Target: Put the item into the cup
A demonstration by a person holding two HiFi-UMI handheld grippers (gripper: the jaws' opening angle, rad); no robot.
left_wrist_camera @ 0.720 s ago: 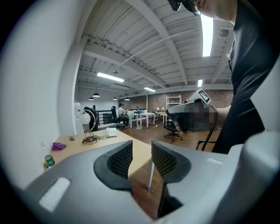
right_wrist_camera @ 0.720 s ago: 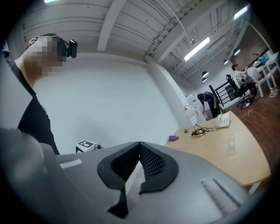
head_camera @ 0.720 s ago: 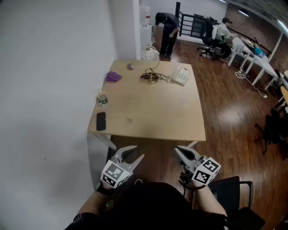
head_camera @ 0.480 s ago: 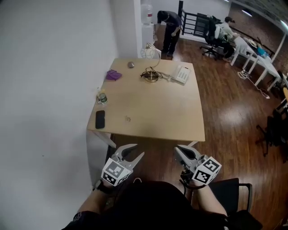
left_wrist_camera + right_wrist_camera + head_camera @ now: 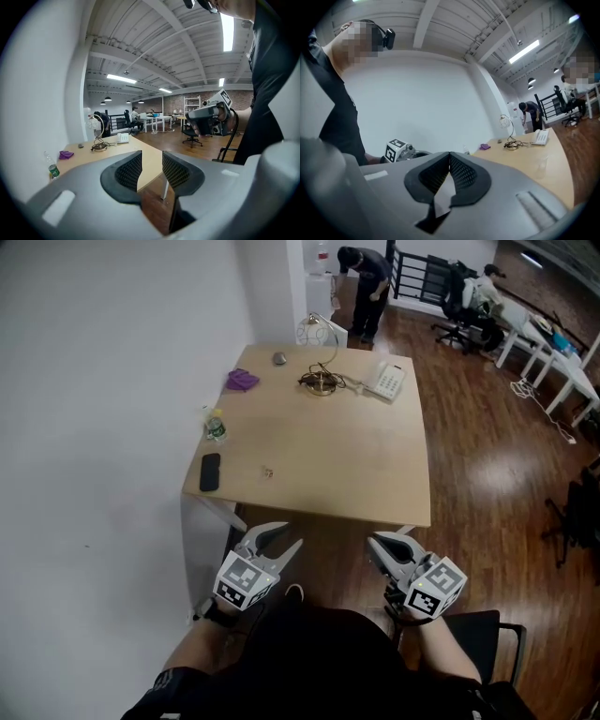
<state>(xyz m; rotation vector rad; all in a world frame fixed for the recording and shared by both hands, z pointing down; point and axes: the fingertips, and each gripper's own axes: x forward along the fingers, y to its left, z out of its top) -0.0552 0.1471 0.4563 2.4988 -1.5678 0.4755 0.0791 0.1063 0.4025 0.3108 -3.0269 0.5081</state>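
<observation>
Bright, even indoor light from ceiling strip lights (image 5: 121, 78), glare on wooden floor (image 5: 487, 463) (soft patches), fisheye-bent edges

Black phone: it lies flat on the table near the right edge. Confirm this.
Not quite. The black phone does lie flat on the table, but near the left edge, not the right. The head view shows it there.

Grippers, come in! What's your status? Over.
Left gripper open, empty. Right gripper shut, empty. Small item lies on table, untouched. Nothing blocking.
</observation>
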